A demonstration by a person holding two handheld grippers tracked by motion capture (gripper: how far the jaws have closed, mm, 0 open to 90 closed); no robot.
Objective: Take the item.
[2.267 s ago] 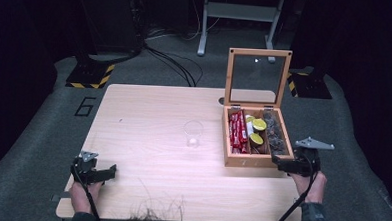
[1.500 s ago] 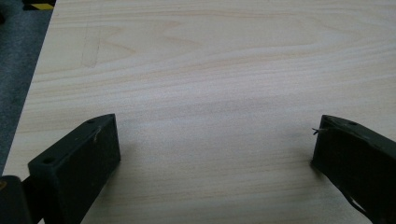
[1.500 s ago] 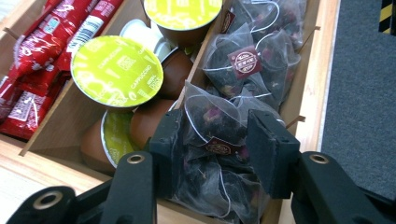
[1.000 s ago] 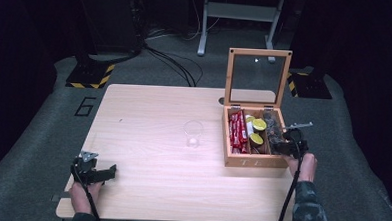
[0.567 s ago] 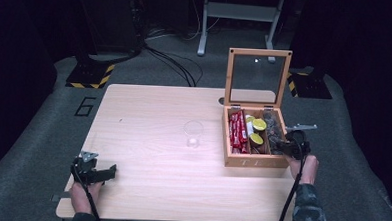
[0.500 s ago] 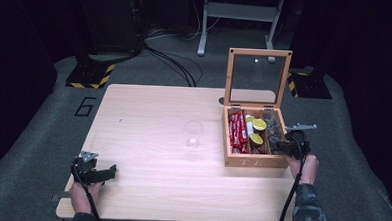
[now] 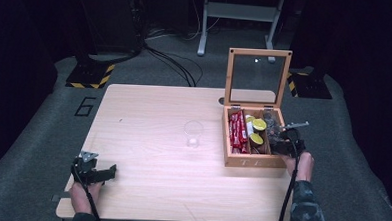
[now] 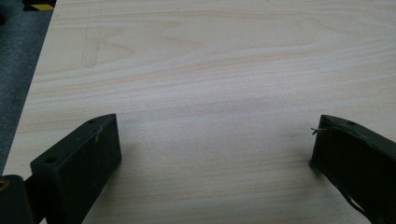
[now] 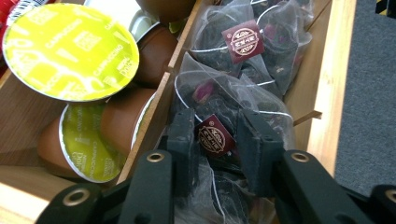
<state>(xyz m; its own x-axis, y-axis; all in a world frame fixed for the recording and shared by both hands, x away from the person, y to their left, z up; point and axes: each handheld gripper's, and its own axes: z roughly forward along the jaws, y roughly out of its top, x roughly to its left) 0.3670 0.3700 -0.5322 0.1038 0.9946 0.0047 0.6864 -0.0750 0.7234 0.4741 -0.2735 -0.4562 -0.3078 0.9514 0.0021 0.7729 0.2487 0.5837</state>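
Clear mesh tea bag with a dark red round tag (image 9: 215, 137) sat in the right-hand compartment of the open wooden box with a glass lid (image 7: 254, 160), among other such bags. Right claw (image 9: 215, 140) was down in that compartment, jaws narrowed either side of the tag — whether they actually pinched it, I couldn't tell. Middle compartment held brown coffee capsules with yellow-green foil lids (image 9: 70, 51); red stick packets (image 7: 237, 132) filled the left one.

Likely step: picking a tea bag. Next move would call for a firm pinch, then a straight lift clear of its neighbours. Small clear glass cup (image 7: 193, 134) stood just left of the box — plausible destination.

Left claw (image 8: 212, 149) rested on the pale wooden desk (image 7: 149, 113), jaws wide apart, empty. Grey carpet, dark room, floor cables behind.
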